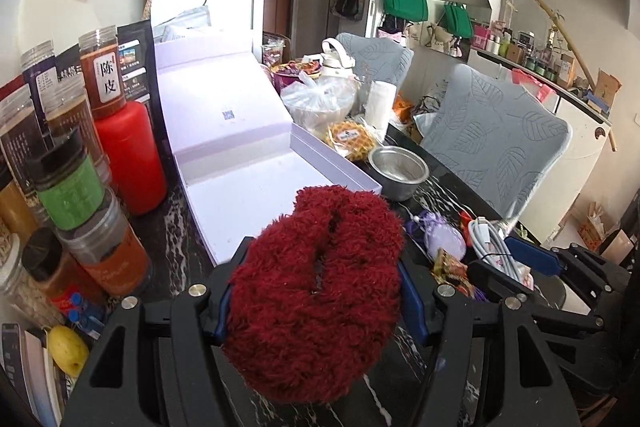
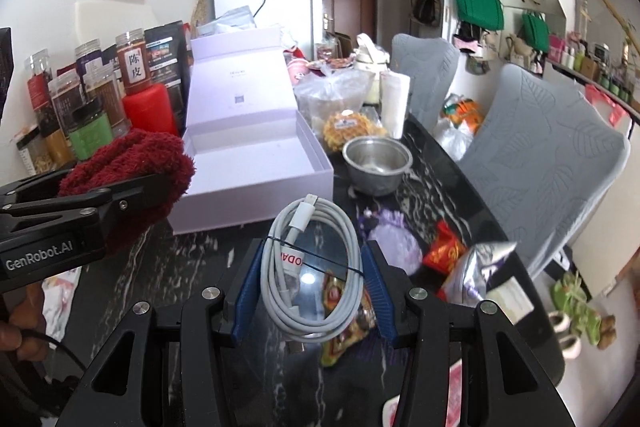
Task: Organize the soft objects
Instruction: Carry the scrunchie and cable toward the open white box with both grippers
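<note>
Fuzzy dark-red fabric bundle [image 1: 316, 291] sits clenched in left tongs [image 1: 316, 301]; right tongs [image 2: 312, 291] grasp coiled white cable [image 2: 312, 267] near open white box [image 2: 256, 163].

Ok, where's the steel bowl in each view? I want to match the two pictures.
Left wrist: the steel bowl sits right of centre, just past the open white box's right corner, beyond the red fluffy item in the left claw.
Right wrist: the bowl sits above centre, right of the box, beyond the coiled white cable.
Shared landmark: the box.
</note>
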Available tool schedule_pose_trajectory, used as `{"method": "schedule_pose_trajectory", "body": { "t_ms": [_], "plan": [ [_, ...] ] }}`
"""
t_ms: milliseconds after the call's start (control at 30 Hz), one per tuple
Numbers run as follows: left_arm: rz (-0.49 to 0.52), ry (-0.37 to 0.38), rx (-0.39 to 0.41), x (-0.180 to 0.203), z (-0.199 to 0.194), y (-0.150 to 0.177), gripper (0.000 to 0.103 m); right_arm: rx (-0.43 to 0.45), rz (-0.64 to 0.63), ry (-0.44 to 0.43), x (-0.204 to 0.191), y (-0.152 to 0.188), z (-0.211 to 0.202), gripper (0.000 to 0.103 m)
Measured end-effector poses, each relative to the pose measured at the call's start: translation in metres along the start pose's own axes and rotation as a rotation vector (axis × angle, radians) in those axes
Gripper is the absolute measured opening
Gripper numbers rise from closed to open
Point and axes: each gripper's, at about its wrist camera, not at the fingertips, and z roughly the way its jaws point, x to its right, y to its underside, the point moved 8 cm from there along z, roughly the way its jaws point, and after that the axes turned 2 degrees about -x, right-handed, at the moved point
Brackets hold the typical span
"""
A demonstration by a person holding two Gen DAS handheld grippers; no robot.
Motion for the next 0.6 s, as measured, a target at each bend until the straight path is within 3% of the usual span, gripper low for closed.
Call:
{"method": "schedule_pose_trajectory", "body": {
  "t_ms": [600],
  "plan": [
    [0.020, -0.066, 0.114, -0.020, 0.016, -0.080, 0.064, 0.045, -0.025, -0.059, -0.002, -0.082, 0.036, 0.048]
  ]
}}
